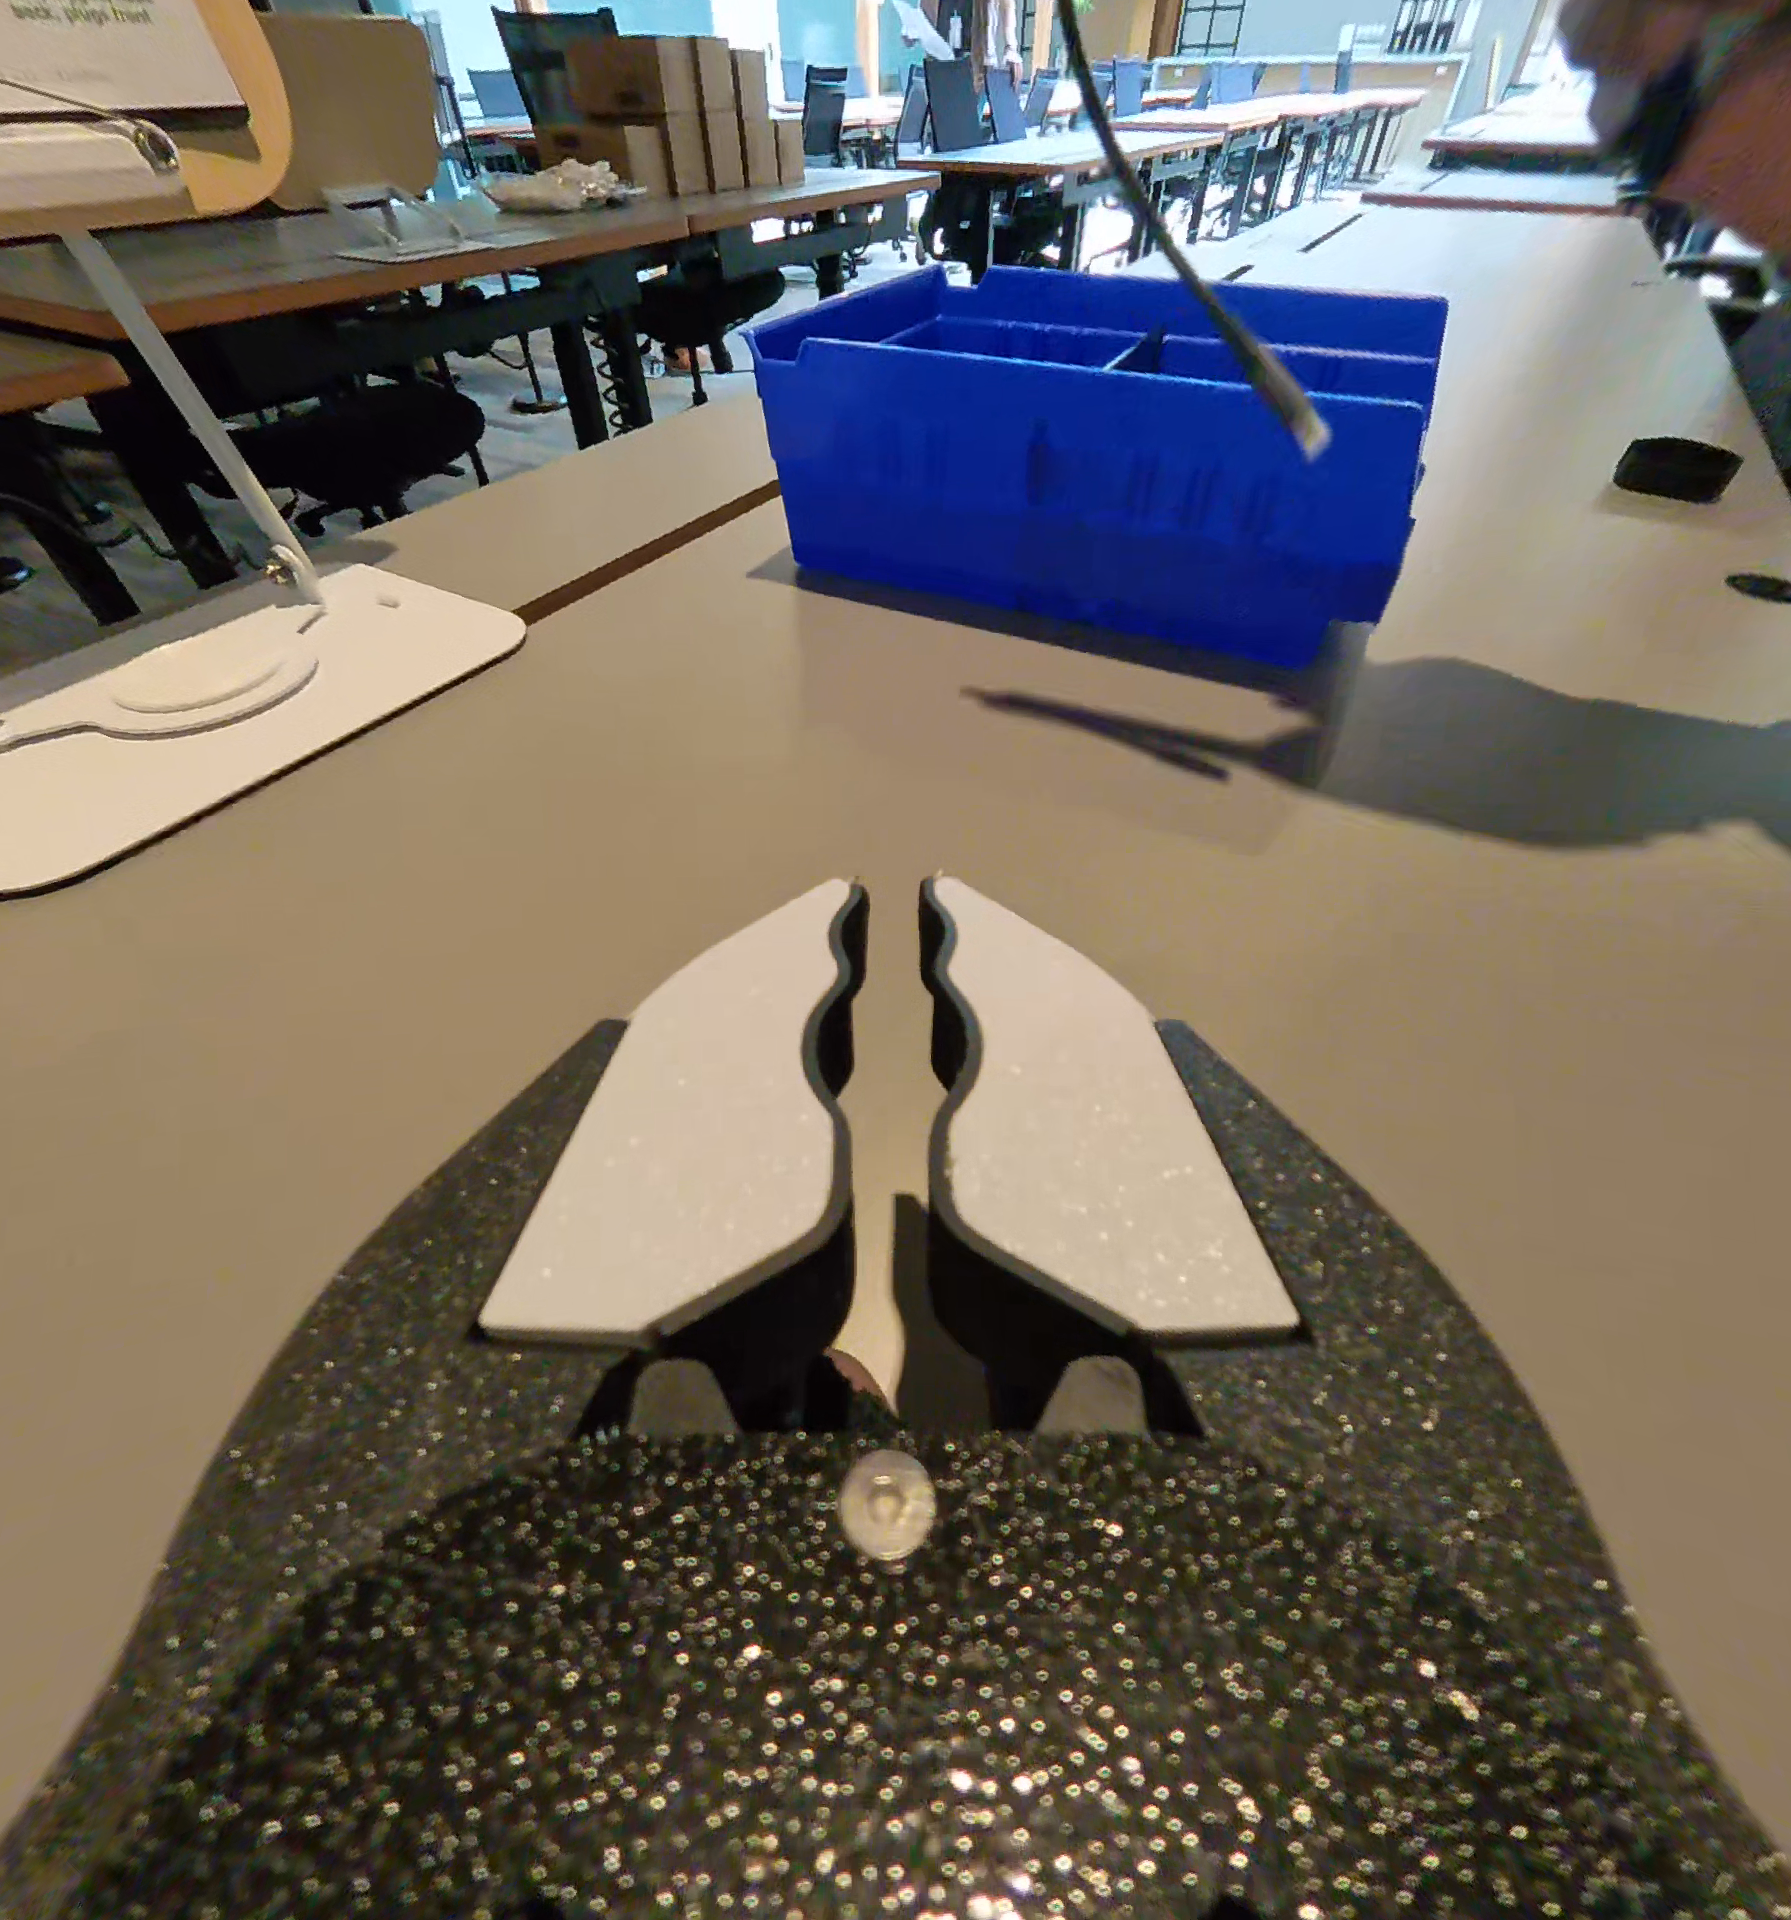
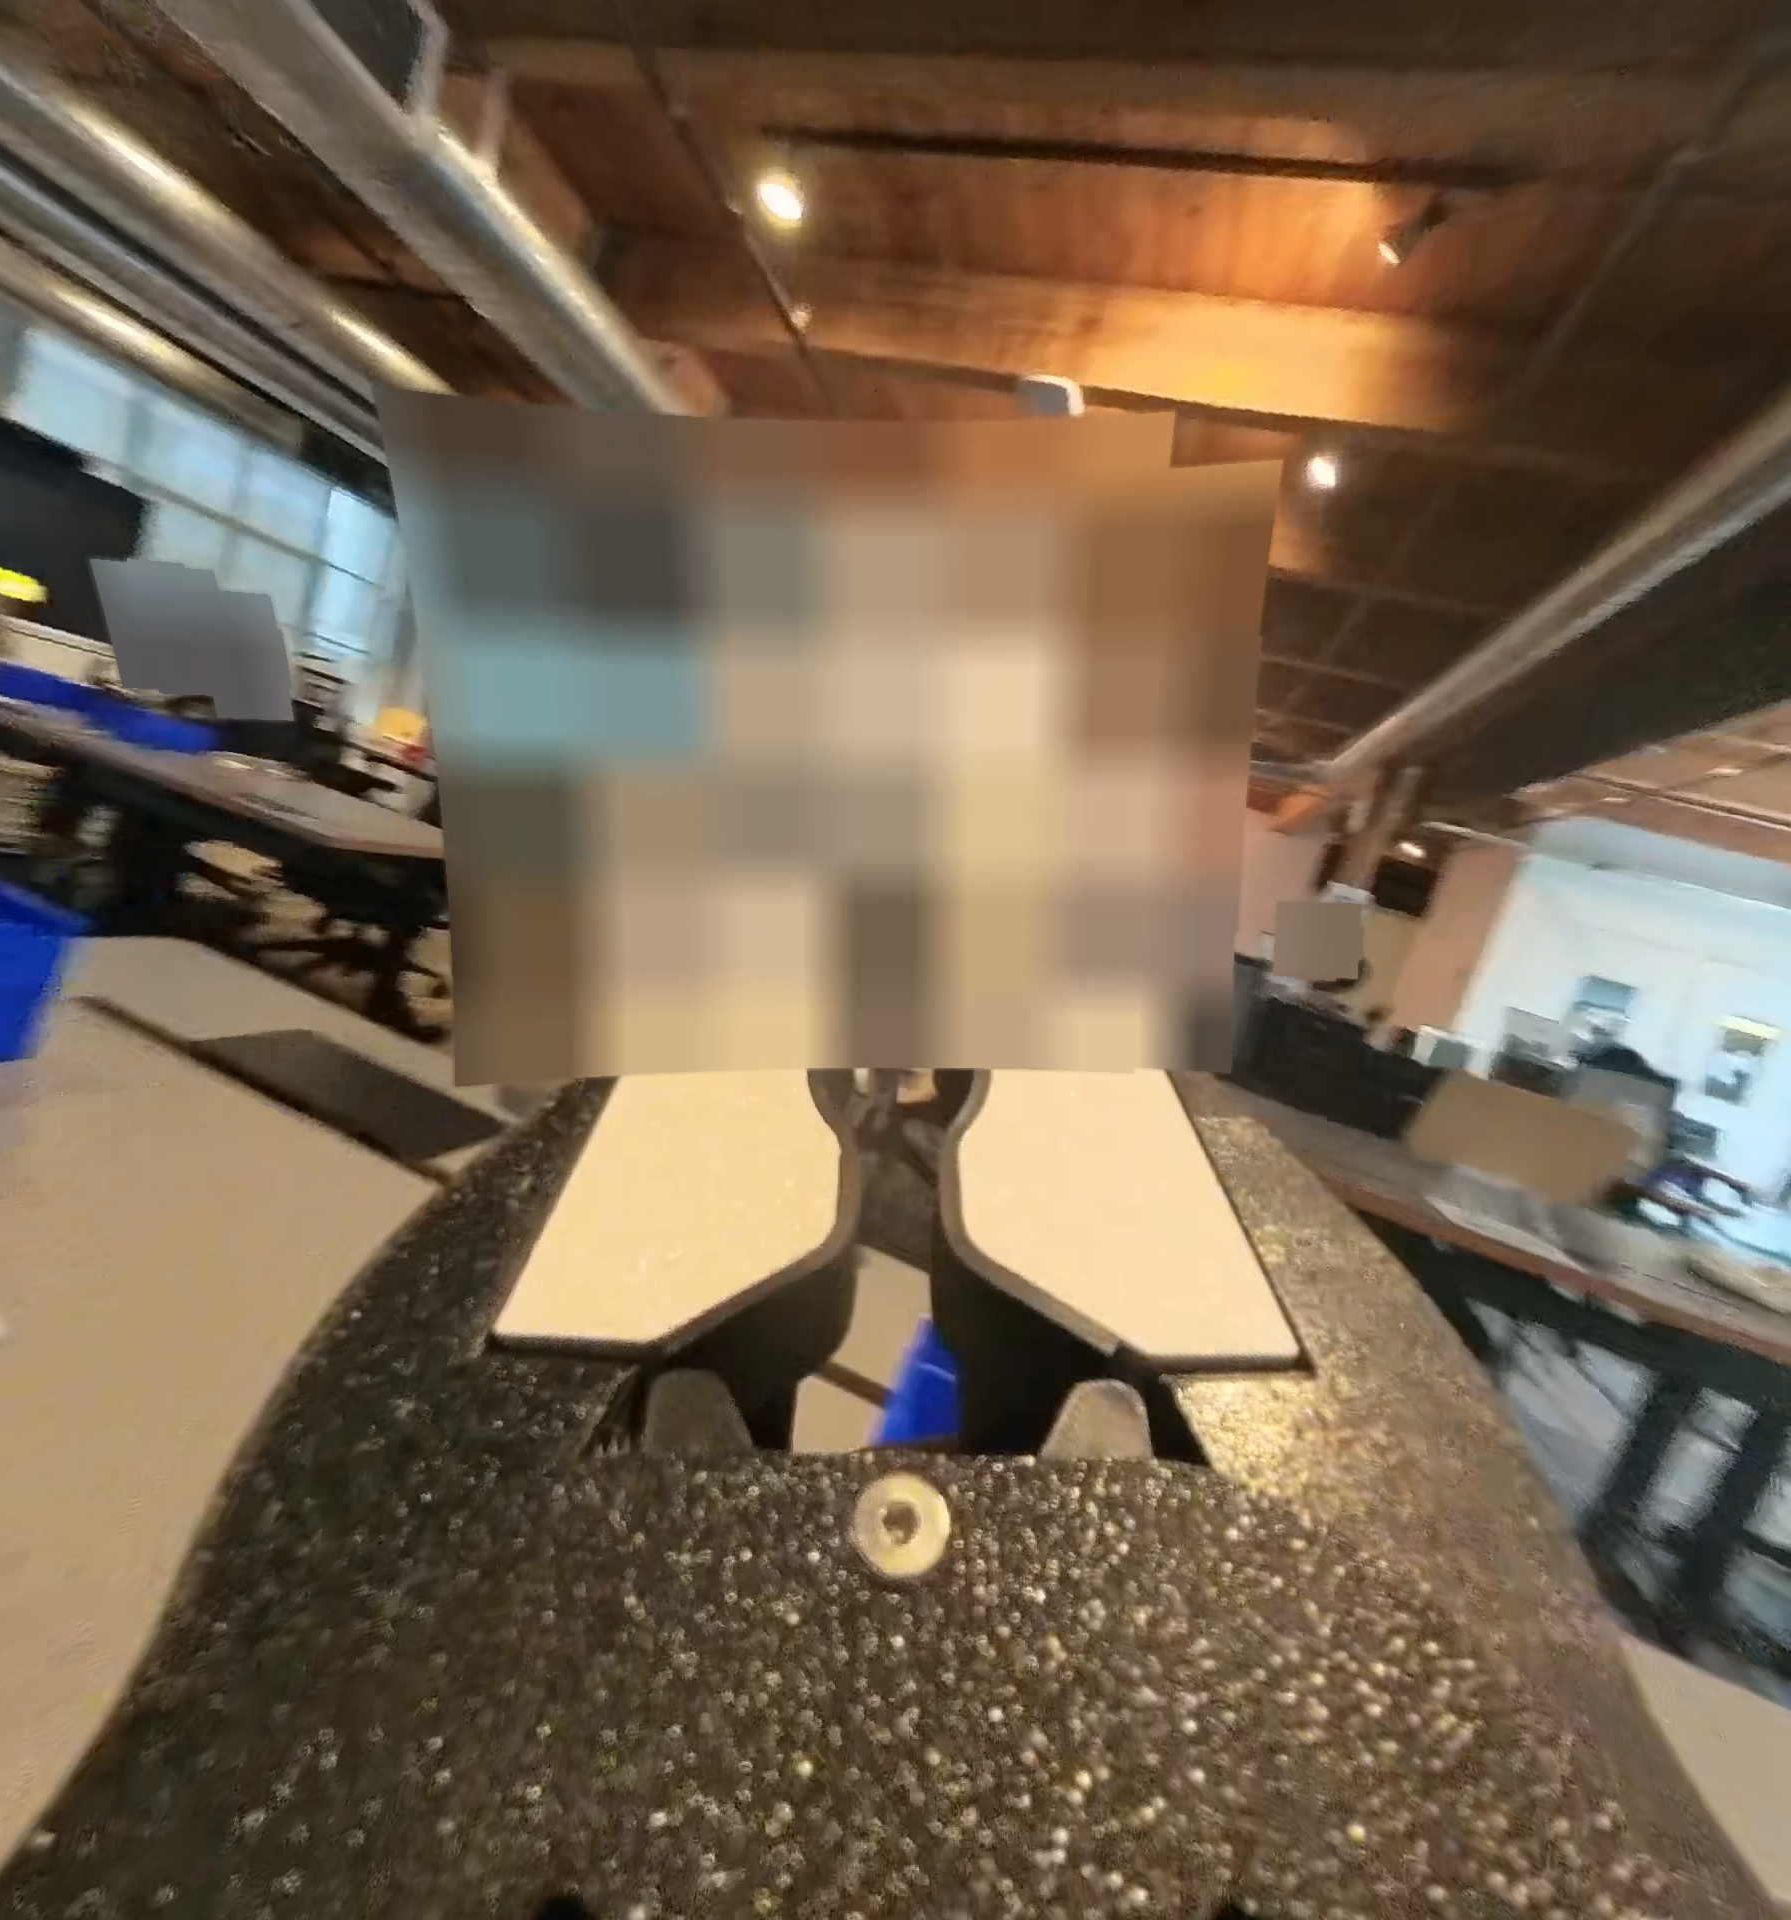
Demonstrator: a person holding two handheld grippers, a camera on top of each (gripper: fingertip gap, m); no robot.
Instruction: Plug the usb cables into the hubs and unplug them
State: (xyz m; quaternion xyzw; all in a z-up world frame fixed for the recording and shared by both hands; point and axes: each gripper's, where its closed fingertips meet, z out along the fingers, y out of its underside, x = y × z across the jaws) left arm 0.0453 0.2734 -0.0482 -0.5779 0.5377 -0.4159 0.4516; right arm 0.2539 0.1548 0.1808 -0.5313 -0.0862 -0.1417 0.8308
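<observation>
My left gripper [image 1: 893, 894] sits low on the table [image 1: 662, 790], jaws nearly together, empty. The cable [image 1: 1197, 281] dangles ahead-right over the bin [image 1: 1099, 499], plug down. My right gripper's tips are hidden, so I cannot tell its state; it is probably nearer.

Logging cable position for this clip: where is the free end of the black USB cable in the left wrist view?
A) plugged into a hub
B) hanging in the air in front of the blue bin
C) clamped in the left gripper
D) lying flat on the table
B: the black USB cable slants down from above, its plug end hanging in front of the blue bin; the left gripper holds nothing.
</observation>
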